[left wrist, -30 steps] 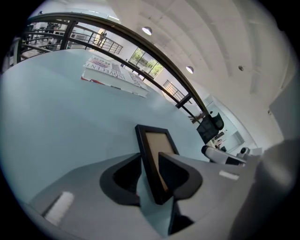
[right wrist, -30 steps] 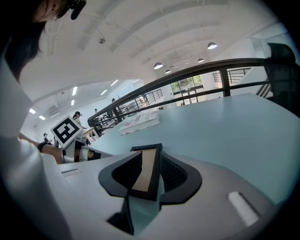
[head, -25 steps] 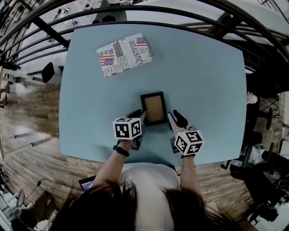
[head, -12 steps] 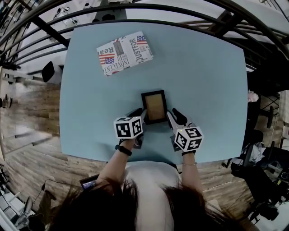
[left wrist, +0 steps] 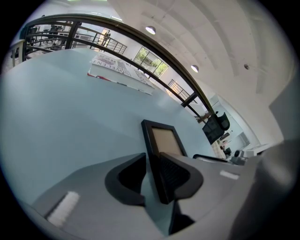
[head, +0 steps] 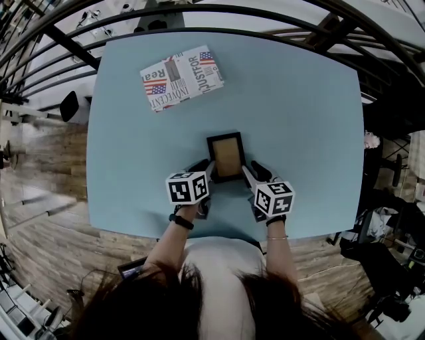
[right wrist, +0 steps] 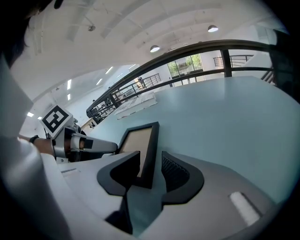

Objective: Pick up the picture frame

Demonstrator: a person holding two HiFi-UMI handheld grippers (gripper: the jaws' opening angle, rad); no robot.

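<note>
A black picture frame [head: 226, 156] with a tan panel lies on the teal table [head: 299, 99], just in front of me. My left gripper [head: 208, 174] is at its near left corner. In the left gripper view the jaws [left wrist: 152, 168] are closed on the frame's left border [left wrist: 149, 140]. My right gripper [head: 247, 174] is at the near right corner. Its jaws [right wrist: 151, 171] are opening. The frame's right border [right wrist: 151, 145] stands between them, and a gap shows beside the right pad [right wrist: 174, 172].
A flat box printed like a newspaper [head: 182, 80] lies at the table's far left. Black railings [head: 219, 13] curve beyond the far edge. Wooden floor [head: 40, 199] lies to the left. The table's near edge [head: 219, 234] runs close behind both grippers.
My right gripper has shifted a little toward the frame and sunk lower. The left gripper and the frame have stayed where they were.
</note>
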